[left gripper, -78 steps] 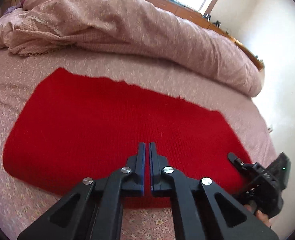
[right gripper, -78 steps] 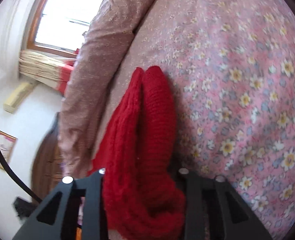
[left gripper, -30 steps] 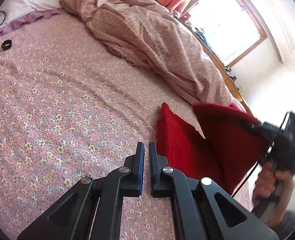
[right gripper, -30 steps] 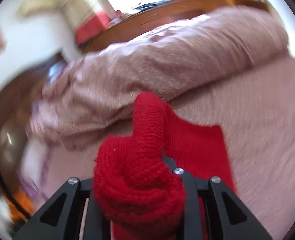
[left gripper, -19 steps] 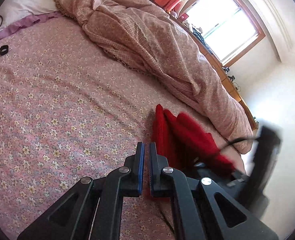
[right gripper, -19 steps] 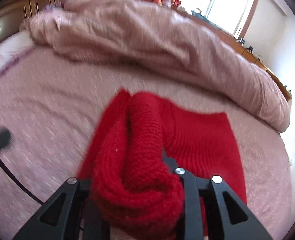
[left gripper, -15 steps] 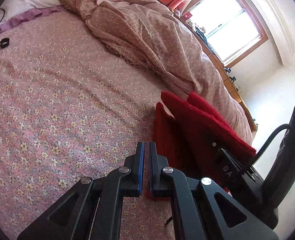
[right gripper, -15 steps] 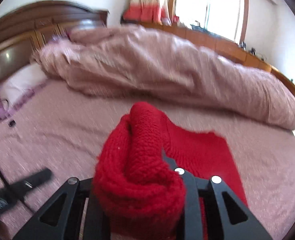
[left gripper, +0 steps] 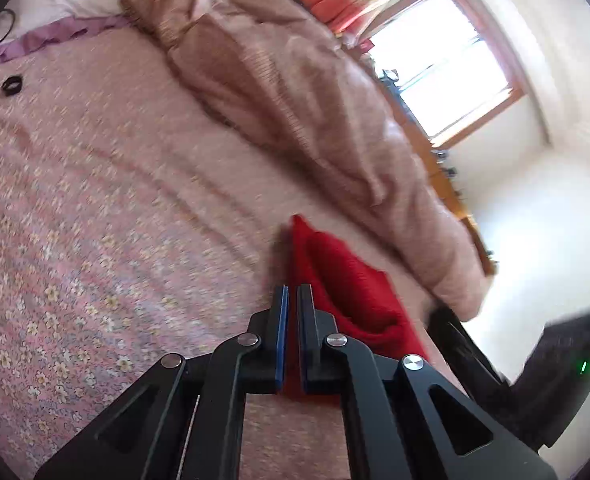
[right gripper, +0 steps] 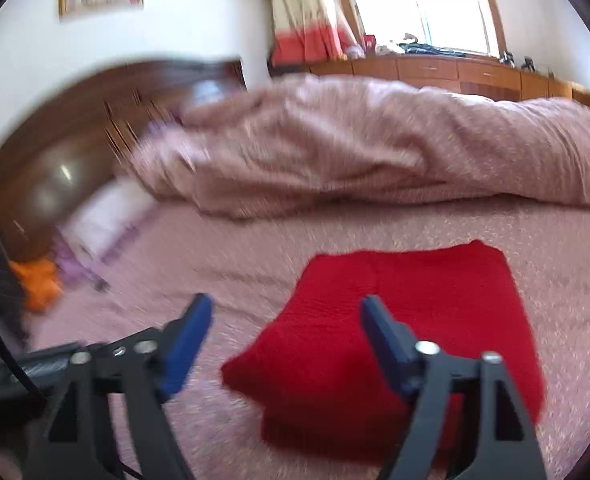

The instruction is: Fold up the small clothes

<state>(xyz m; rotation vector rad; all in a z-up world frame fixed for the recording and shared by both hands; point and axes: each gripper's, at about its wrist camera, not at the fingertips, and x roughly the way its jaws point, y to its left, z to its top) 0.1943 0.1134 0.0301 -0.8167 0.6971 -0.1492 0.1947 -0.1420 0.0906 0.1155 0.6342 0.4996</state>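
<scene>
A red knit garment (right gripper: 399, 320) lies folded over on the floral bedsheet (right gripper: 255, 256). My right gripper (right gripper: 285, 312) is open and empty, held above the garment's near left corner. In the left wrist view the garment (left gripper: 347, 288) lies just ahead and to the right of my left gripper (left gripper: 293, 290), whose jaws are shut with nothing between them. The right gripper's body (left gripper: 535, 368) shows blurred at the right of that view.
A bunched pink duvet (right gripper: 375, 148) lies across the far side of the bed. A white and purple pillow (right gripper: 103, 216) and an orange item (right gripper: 39, 280) are at the left by the wooden headboard (right gripper: 75, 128). A small black ring (left gripper: 11, 85) lies on the sheet.
My right gripper has opened and let go of the red garment, which now lies folded on the bed. My left gripper stays shut and has shifted slightly.
</scene>
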